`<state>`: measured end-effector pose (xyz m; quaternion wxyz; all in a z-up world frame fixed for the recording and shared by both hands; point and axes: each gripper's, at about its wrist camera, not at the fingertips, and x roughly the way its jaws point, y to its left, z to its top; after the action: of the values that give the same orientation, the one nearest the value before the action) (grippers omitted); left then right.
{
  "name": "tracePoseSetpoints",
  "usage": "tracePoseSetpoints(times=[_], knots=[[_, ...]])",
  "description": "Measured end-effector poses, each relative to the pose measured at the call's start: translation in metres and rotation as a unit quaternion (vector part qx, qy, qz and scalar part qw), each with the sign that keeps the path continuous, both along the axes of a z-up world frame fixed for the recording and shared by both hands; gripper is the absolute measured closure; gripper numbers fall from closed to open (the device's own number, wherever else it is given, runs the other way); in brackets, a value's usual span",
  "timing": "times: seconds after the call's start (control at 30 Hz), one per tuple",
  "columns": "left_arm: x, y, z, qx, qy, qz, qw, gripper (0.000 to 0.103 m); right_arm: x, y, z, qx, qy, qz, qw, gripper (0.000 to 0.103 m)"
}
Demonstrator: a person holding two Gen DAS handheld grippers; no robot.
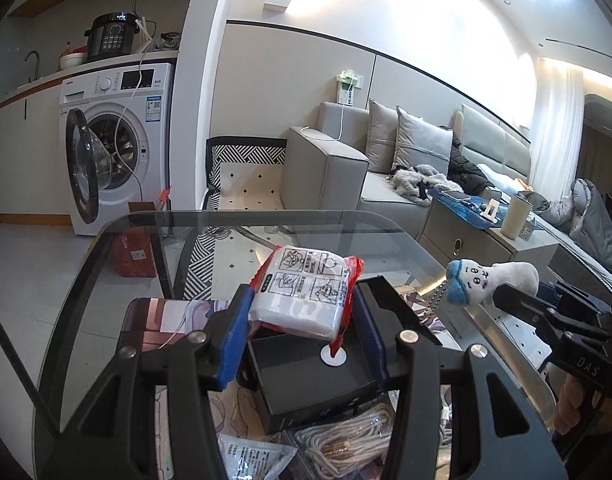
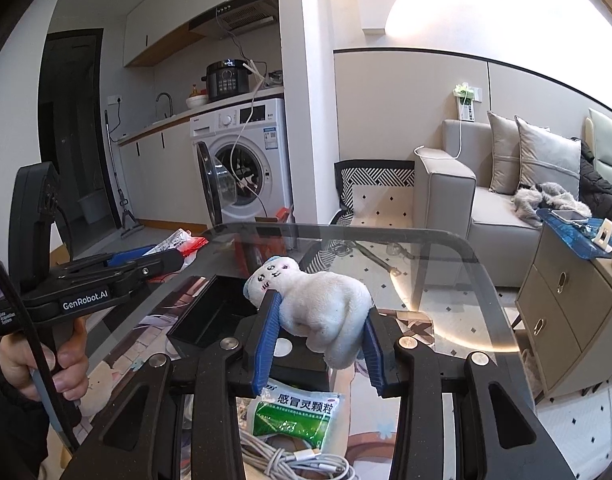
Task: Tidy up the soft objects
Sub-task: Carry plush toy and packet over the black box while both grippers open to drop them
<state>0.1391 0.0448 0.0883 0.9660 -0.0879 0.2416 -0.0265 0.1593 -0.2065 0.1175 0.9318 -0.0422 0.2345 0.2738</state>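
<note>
My left gripper (image 1: pixel 301 312) is shut on a white tissue pack with red ends (image 1: pixel 306 292) and holds it above an open black box (image 1: pixel 306 376) on the glass table (image 1: pixel 105 280). My right gripper (image 2: pixel 320 324) is shut on a white plush toy with a blue cap (image 2: pixel 318 304), held above the same black box (image 2: pixel 209 312). The plush toy (image 1: pixel 486 278) and the right gripper's fingers (image 1: pixel 522 304) show at the right of the left wrist view. The left gripper (image 2: pixel 161 264) with the pack (image 2: pixel 177 242) shows at the left of the right wrist view.
On the table near me lie a green medicine sachet (image 2: pixel 293 412), a white sachet (image 1: pixel 253 456), coiled white cables (image 2: pixel 306 464) and a bag of rope (image 1: pixel 346 444). Beyond the table stand a washing machine (image 1: pixel 117 140), a grey sofa (image 1: pixel 386 176) and a side cabinet (image 2: pixel 566 300).
</note>
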Motion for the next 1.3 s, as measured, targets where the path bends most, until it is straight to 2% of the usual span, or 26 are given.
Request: tracePoseSetpoints(times=[0.57,1.0,1.3], knots=[[0.038,0.001,-0.034,-0.003,0.04,0.005,0.9992,0.054,0.045,0.037,-0.039,-0.046,0.033,0.01,0.998,0.065],[0.047,-0.008,-0.046,0.014,0.047,-0.008,0.9988,0.054,0.062,0.059,-0.058,-0.09,0.037,0.016,0.995,0.065],[0.054,-0.009,-0.053,0.019,0.056,-0.008,0.9982,0.053,0.075,0.067,-0.068,-0.101,0.049,0.021,0.993,0.065]])
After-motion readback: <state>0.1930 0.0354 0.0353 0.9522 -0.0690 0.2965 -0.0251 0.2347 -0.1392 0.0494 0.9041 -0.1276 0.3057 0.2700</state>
